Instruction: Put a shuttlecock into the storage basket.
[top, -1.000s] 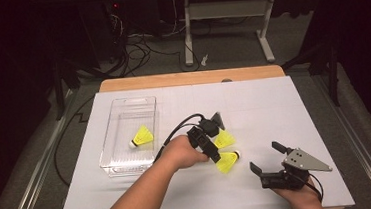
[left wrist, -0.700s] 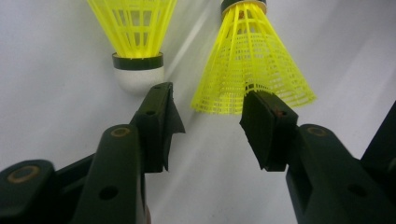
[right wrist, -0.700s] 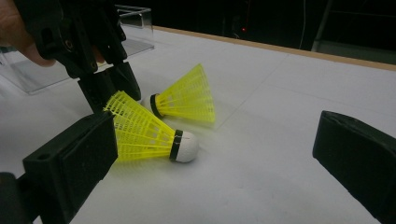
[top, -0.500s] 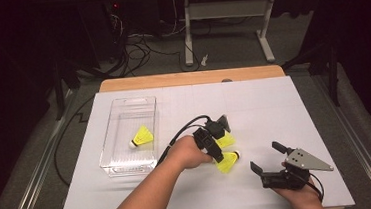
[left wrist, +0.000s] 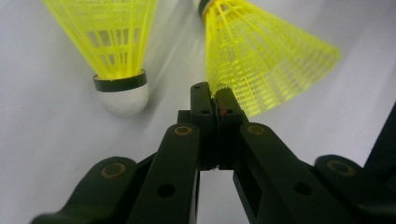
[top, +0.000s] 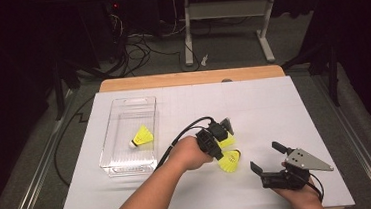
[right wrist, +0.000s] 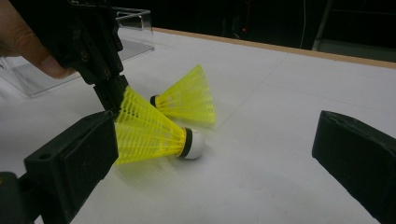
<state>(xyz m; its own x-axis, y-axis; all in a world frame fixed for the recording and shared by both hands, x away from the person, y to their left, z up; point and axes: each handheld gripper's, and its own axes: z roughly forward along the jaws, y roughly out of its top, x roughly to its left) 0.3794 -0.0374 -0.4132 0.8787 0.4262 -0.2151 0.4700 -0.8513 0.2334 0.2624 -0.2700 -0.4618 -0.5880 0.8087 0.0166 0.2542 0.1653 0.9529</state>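
The left claw (left wrist: 215,100) has just been closing and now pinches the skirt rim of a yellow shuttlecock (left wrist: 261,60) lying on the white desk (top: 274,107), likely to carry it to the clear bin (top: 107,140) holding another shuttlecock (top: 142,137). A second loose shuttlecock (left wrist: 116,42) lies beside it. The right claw (top: 267,157) rests open, well apart

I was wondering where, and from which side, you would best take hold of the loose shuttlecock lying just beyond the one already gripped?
Probably by the rim of its yellow skirt. The loose shuttlecock lies on its side, so the flared mesh edge stands off the table and thin jaws can pinch it from above, as the left gripper has just closed on its neighbour. The rounded cork looks slippery.
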